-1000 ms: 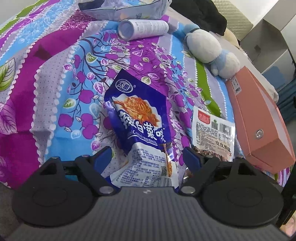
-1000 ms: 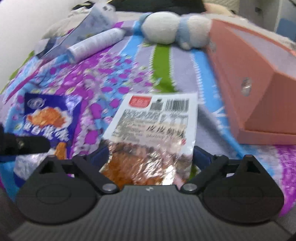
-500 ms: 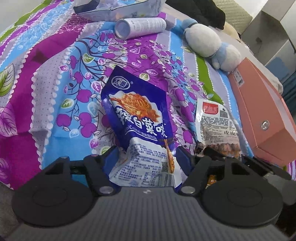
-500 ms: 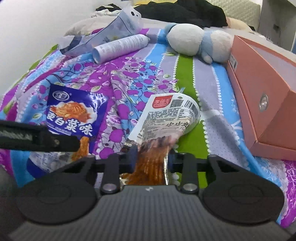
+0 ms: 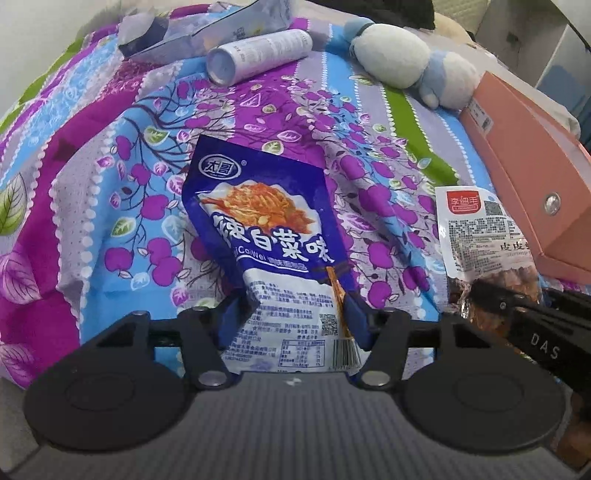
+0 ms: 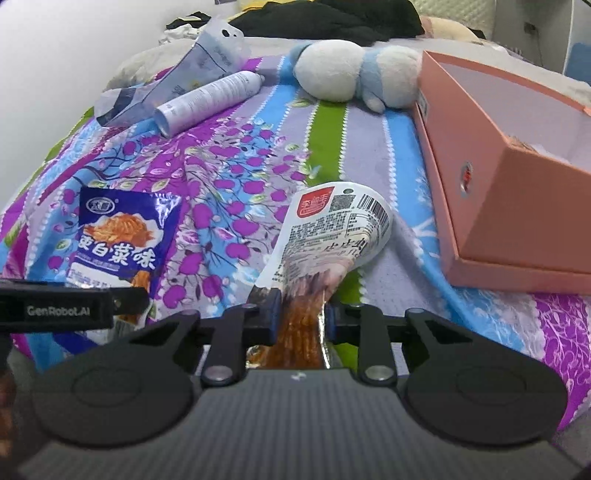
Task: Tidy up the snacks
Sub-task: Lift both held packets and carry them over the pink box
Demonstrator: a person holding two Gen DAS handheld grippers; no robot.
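From the left wrist view, the left gripper (image 5: 293, 314) has its 2 blue-padded fingers pressed against both edges of the lower end of a blue snack bag (image 5: 269, 236), pinching it where the white printed panel begins; the bag's top end lies on the purple and blue floral bedspread (image 5: 110, 155). Off to the right, a white and red snack packet (image 5: 480, 229) lies just beside a pink box (image 5: 532, 177), with the right gripper's black fingers clamped on its near end. Farther back lie a white cylindrical tube (image 5: 258, 55), a crumpled clear plastic bag (image 5: 207, 29) and a white and blue plush toy (image 5: 410, 70). From the right wrist view, the right gripper (image 6: 299, 317) is squeezed tight on the packet's (image 6: 332, 232) near end, bunching it so the orange contents show between the pads, and the far end curls up off the bedspread (image 6: 240, 166). The pink box (image 6: 517, 192) sits open-topped to the right, near the packet but apart from it. The blue bag (image 6: 118, 236) is at the left, with the left gripper's (image 6: 122, 299) black finger across its lower end. The tube (image 6: 210, 99), plastic bag (image 6: 184, 74) and plush toy (image 6: 351, 74) lie at the back.
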